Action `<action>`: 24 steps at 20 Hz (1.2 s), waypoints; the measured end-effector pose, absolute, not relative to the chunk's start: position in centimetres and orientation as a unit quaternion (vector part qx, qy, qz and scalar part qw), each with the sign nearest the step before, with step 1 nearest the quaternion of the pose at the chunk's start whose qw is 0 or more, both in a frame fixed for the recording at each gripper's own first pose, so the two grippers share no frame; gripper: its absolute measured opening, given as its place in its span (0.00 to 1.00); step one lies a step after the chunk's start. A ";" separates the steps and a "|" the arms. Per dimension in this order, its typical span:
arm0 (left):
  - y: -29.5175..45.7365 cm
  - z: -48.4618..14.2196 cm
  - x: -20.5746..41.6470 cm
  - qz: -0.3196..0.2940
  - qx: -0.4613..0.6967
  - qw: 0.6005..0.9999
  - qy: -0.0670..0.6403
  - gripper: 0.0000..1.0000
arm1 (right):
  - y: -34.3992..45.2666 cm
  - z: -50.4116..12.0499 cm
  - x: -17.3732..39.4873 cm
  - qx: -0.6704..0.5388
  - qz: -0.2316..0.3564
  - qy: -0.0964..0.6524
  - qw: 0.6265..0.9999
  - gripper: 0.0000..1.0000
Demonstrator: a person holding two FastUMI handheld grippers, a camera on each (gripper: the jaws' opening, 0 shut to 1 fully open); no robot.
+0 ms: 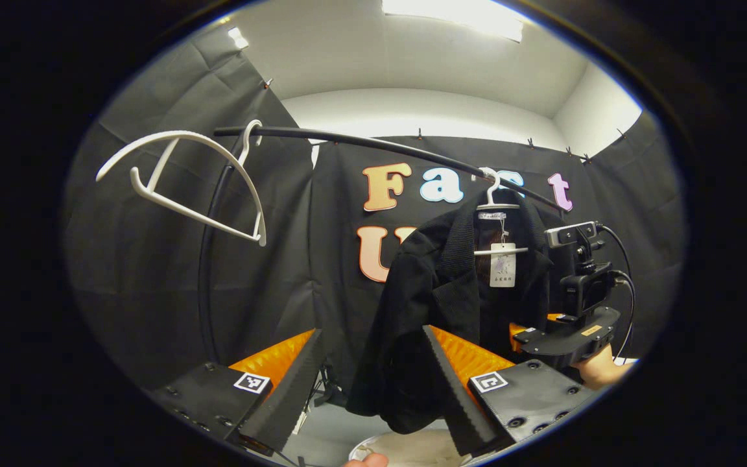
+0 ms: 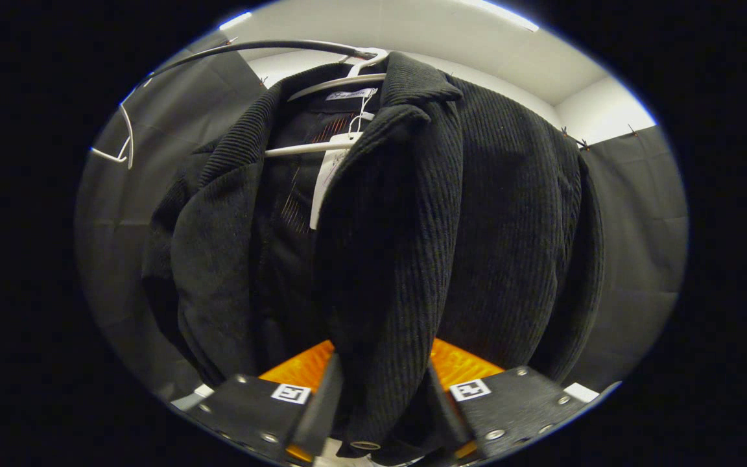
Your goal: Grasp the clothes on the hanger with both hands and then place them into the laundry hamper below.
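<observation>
The black jacket (image 1: 438, 305) hangs from the rail (image 1: 380, 144). Left gripper (image 1: 373, 383) fingers are spread below it; right gripper (image 2: 380, 402) fingers straddle its front edge, grip uncertain. Left gripper view adds an empty hanger (image 1: 185, 185) further along the rail.

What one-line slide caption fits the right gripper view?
Right claw straddles the front edge of the black jacket, which hangs on a white hanger.
</observation>
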State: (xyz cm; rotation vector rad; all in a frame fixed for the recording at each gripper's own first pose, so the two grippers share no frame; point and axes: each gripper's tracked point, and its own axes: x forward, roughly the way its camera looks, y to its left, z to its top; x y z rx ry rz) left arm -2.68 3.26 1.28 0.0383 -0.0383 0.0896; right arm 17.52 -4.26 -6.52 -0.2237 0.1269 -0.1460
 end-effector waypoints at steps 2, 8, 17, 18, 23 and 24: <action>2.1 0.5 -2.0 0.025 0.015 1.000 -0.005 0.96 | -5.1 -6.4 16.8 -0.096 -0.077 0.071 0.990 0.25; -5.5 -0.7 1.9 -0.079 0.014 0.997 0.010 1.00 | -6.1 -3.2 11.8 -0.070 -0.055 0.049 0.995 0.04; -11.8 -4.2 12.9 -0.054 0.043 0.998 0.004 1.00 | -7.9 4.1 6.2 -0.059 -0.040 0.000 0.997 0.05; -11.0 -4.6 14.1 -0.015 0.053 0.998 0.001 1.00 | -7.9 4.4 6.0 -0.060 -0.037 -0.001 0.998 0.00; -11.4 -8.9 17.5 0.055 0.069 0.996 0.033 0.96 | -7.7 5.4 5.4 -0.072 -0.027 -0.012 0.997 0.03; -11.1 -9.2 18.0 0.067 0.073 0.994 0.034 0.95 | -7.7 5.4 5.3 -0.071 -0.025 -0.012 0.997 0.03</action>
